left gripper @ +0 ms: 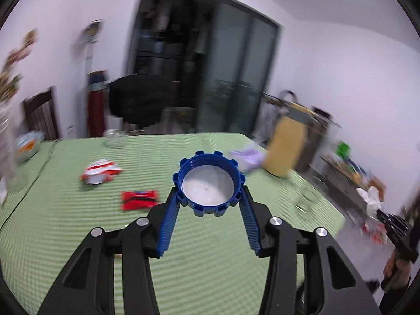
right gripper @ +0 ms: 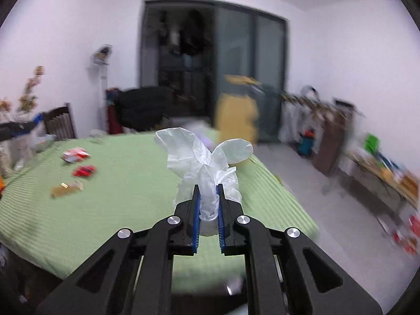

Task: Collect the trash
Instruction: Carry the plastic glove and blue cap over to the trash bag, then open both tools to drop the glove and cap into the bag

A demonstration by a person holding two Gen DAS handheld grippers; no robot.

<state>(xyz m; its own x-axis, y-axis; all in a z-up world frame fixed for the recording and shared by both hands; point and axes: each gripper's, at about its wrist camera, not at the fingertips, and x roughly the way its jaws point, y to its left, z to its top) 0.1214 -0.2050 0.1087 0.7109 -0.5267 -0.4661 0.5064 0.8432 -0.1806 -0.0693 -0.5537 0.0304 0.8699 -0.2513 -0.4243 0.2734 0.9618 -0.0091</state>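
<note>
My left gripper (left gripper: 208,193) is shut on a large blue ridged lid (left gripper: 208,183) with a white inside, held above the green striped tablecloth (left gripper: 78,223). My right gripper (right gripper: 208,187) is shut on a crumpled clear white plastic bag (right gripper: 207,162), held above the same cloth (right gripper: 118,210). On the cloth lie a red and white wrapper (left gripper: 101,174) (right gripper: 74,155), a red packet (left gripper: 139,199) (right gripper: 84,170), a purple crumpled bag (left gripper: 248,157) and a brownish wrapper (right gripper: 67,189). The right gripper (left gripper: 393,227) also shows at the left view's right edge.
A yellow bin (left gripper: 286,147) (right gripper: 236,120) stands at the table's far right corner. A dark chair (right gripper: 59,126) and a black seat (left gripper: 141,99) stand behind the table. Shelves with clutter (right gripper: 380,170) line the right wall. Both views are motion-blurred.
</note>
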